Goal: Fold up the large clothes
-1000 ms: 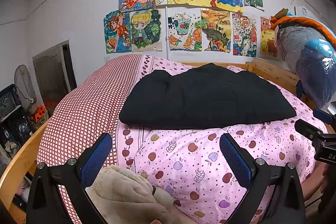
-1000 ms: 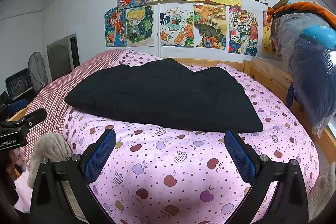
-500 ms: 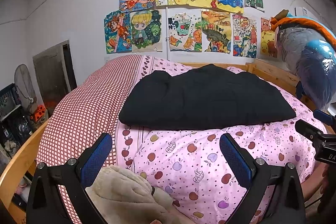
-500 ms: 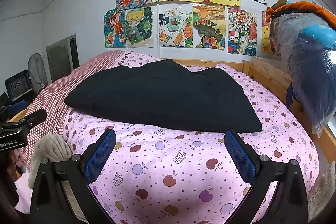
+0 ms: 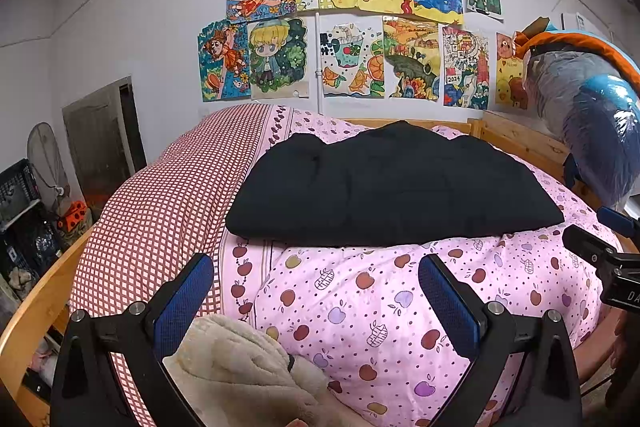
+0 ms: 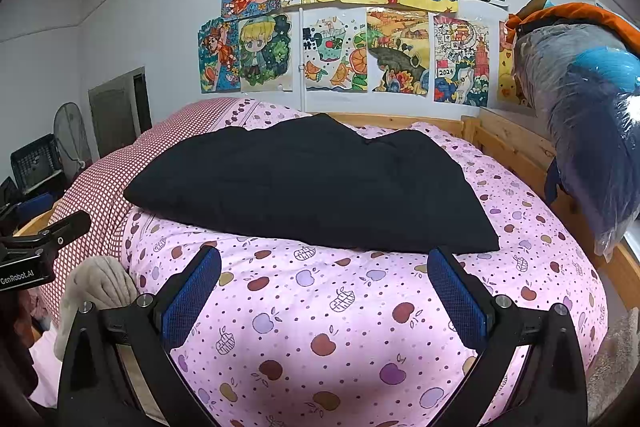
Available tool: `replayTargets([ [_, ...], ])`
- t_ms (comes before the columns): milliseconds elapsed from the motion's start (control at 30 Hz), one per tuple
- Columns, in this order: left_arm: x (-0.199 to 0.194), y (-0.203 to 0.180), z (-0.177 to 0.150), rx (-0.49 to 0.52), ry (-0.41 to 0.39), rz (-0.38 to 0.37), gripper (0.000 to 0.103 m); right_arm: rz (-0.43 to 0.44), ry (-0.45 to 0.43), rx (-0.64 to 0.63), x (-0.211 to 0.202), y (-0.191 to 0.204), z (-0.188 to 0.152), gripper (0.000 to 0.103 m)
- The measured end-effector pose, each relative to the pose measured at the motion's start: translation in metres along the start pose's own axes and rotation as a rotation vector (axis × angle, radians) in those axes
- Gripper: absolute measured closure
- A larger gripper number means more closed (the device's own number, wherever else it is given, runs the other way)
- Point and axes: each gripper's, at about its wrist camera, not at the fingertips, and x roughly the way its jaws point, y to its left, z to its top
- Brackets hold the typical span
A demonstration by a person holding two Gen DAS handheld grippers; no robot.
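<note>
A large black garment (image 5: 384,191) lies folded into a flat wide rectangle on the pink apple-print quilt (image 5: 360,303) of the bed; it also shows in the right wrist view (image 6: 316,183). My left gripper (image 5: 316,299) is open and empty, held back from the garment's near edge, over the quilt. My right gripper (image 6: 324,291) is open and empty, also short of the garment's near edge. Each gripper shows at the side of the other's view: the right one (image 5: 612,259) and the left one (image 6: 40,247).
A beige plush blanket (image 5: 240,375) lies at the bed's near left corner. A red checked quilt (image 5: 160,211) covers the left side. The wooden bed frame (image 6: 512,147) runs along the right, with plastic-wrapped bedding (image 6: 588,115) above it. Posters cover the wall; a fan (image 6: 72,135) and crates stand left.
</note>
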Motion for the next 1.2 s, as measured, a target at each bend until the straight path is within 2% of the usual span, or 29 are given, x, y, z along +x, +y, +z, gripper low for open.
replayTargets([
  [1067, -0.0005, 0.0015, -0.0013, -0.010, 0.004, -0.031, 0.000, -0.003, -0.008, 0.011, -0.0020, 0.0063, 0.0011, 0.002],
  [1200, -0.0019, 0.0003, -0.0002, -0.014, -0.002, -0.017, 0.000, -0.003, -0.011, 0.012, -0.0023, 0.0051, 0.0010, 0.002],
])
